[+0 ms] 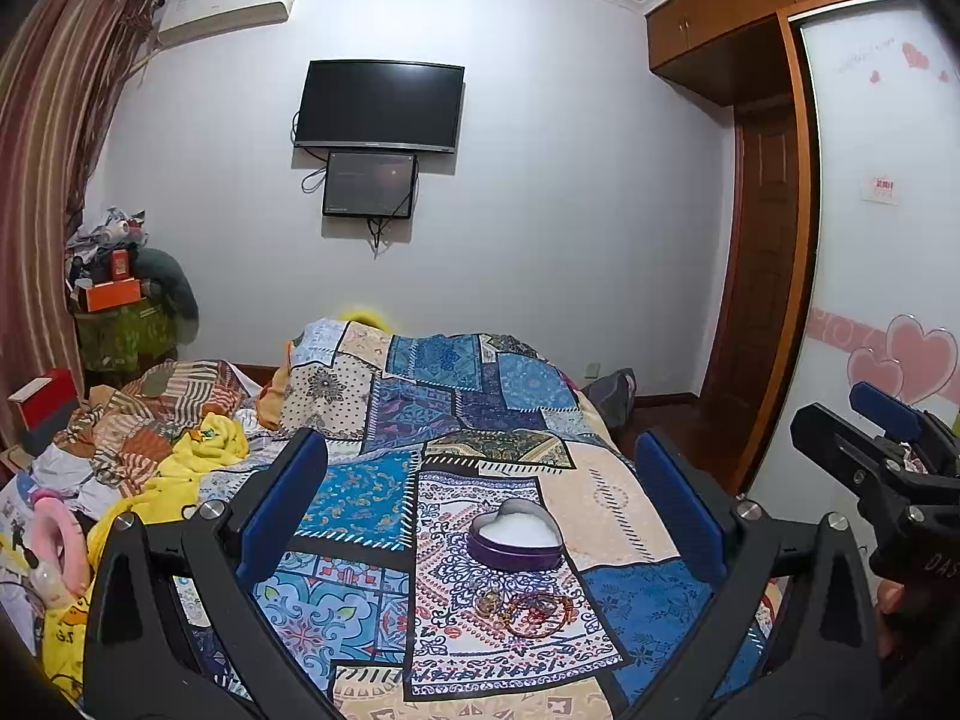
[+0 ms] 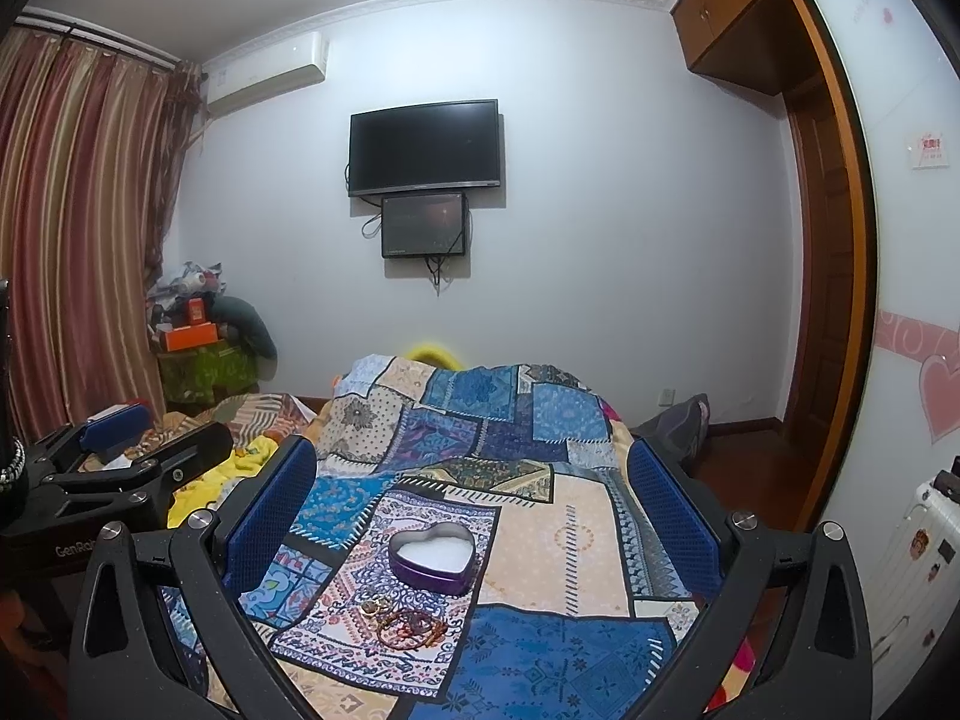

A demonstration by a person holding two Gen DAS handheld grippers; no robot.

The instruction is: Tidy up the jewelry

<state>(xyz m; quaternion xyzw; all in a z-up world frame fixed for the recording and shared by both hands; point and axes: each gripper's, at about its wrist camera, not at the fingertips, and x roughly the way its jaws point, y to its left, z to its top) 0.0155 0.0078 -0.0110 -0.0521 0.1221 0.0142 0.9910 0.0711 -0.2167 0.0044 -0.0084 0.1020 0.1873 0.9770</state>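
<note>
A purple heart-shaped tin point(image 1: 517, 534) with a white lining sits open on the patchwork bedspread point(image 1: 606, 498). Just in front of it lies a small pile of jewelry point(image 1: 531, 611): red and gold bracelets and rings. Both also show in the right wrist view, the tin point(image 2: 431, 559) and the jewelry point(image 2: 401, 619). My left gripper point(image 1: 480, 480) is open and empty, held above and behind the tin. My right gripper point(image 2: 471, 495) is open and empty, likewise above the tin. Each gripper shows at the edge of the other's view, the right one point(image 1: 882, 450) and the left one point(image 2: 120, 450).
Crumpled clothes and yellow fabric point(image 1: 180, 468) cover the bed's left side. A pile of boxes point(image 1: 114, 294) stands in the far left corner by the curtain. A wardrobe point(image 1: 762, 276) and a white suitcase point(image 2: 912, 570) are on the right. A TV point(image 1: 379, 105) hangs on the far wall.
</note>
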